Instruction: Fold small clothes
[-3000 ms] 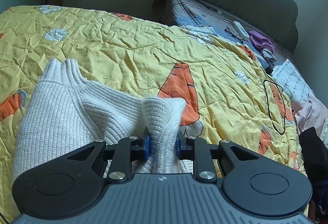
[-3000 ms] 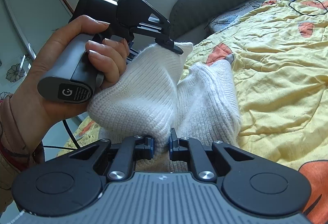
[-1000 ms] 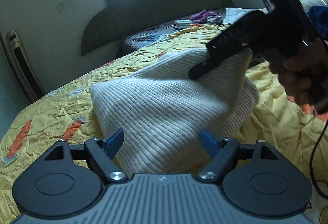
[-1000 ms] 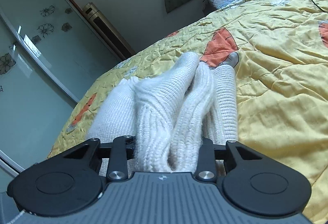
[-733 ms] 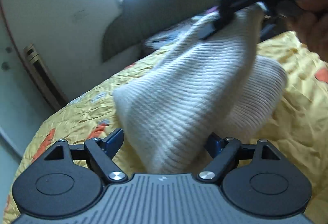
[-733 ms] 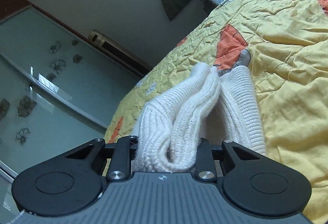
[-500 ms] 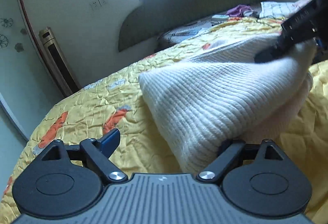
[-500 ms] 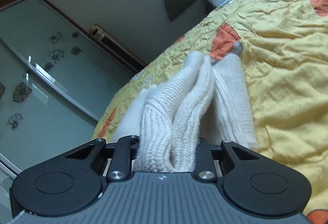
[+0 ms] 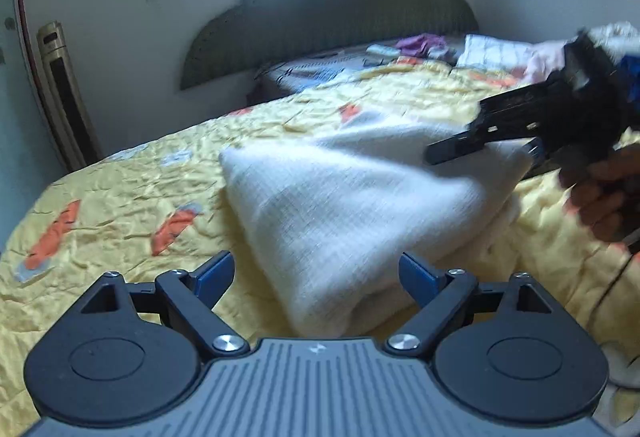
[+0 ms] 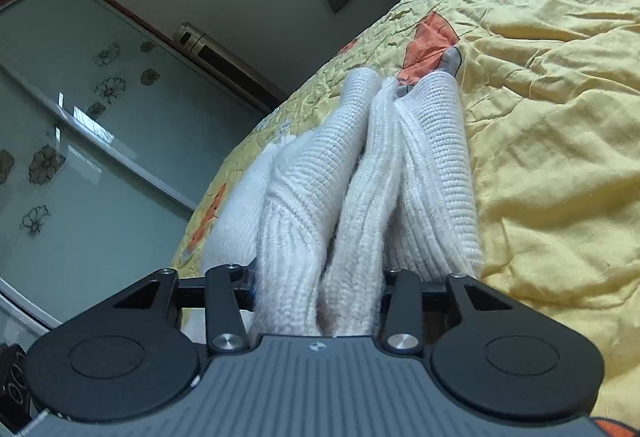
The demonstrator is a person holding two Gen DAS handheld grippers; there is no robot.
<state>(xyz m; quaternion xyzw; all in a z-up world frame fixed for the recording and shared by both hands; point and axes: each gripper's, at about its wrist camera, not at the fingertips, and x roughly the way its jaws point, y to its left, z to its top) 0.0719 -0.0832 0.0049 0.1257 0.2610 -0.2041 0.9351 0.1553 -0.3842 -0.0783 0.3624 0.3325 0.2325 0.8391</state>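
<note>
The folded white ribbed knit sweater [image 9: 360,205] lies on the yellow carrot-print quilt [image 9: 120,205]. The left claw [image 9: 316,277] stands wide apart, gripping nothing. The right claw [image 10: 320,289] is opening, with bunched sweater folds between its fingers.

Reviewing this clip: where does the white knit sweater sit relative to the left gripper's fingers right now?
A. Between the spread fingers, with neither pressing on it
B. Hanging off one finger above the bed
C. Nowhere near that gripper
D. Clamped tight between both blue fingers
A: in the left wrist view the white knit sweater lies on the yellow quilt between the widely spread left gripper fingers, with visible gaps on both sides.
</note>
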